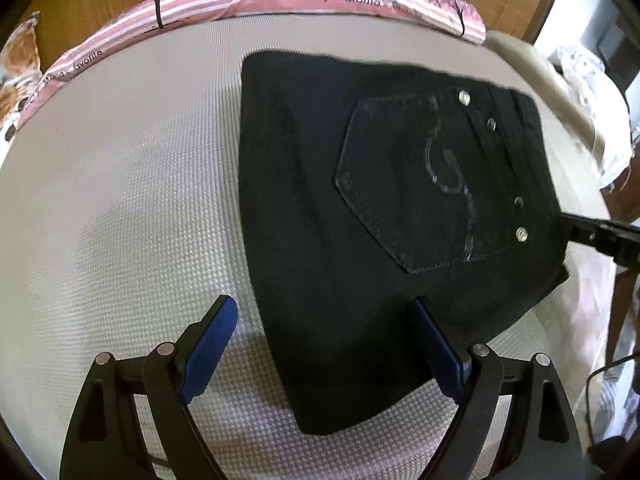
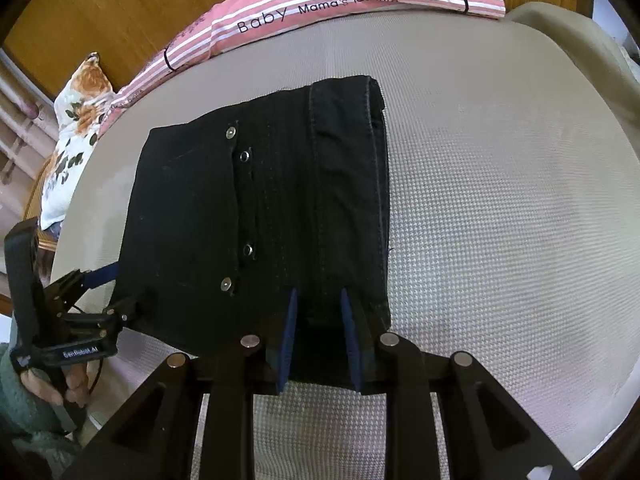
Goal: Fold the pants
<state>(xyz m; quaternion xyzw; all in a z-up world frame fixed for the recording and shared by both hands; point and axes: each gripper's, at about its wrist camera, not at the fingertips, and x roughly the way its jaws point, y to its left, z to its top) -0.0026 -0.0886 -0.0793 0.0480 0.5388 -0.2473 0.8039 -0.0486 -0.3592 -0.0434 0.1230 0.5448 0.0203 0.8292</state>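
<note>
Over folded pants (image 1: 360,208), left gripper (image 1: 324,344) spread wide, right gripper (image 2: 320,340) narrowly parted astride pants edge, grip unclear.

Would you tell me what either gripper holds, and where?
Nothing: the open left gripper and slightly parted right gripper straddle the folded black denim pants.

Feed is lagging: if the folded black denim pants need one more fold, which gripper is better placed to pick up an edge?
Probably right: the right gripper straddles the folded black denim pants' near hem; the left gripper hangs wide open.
</note>
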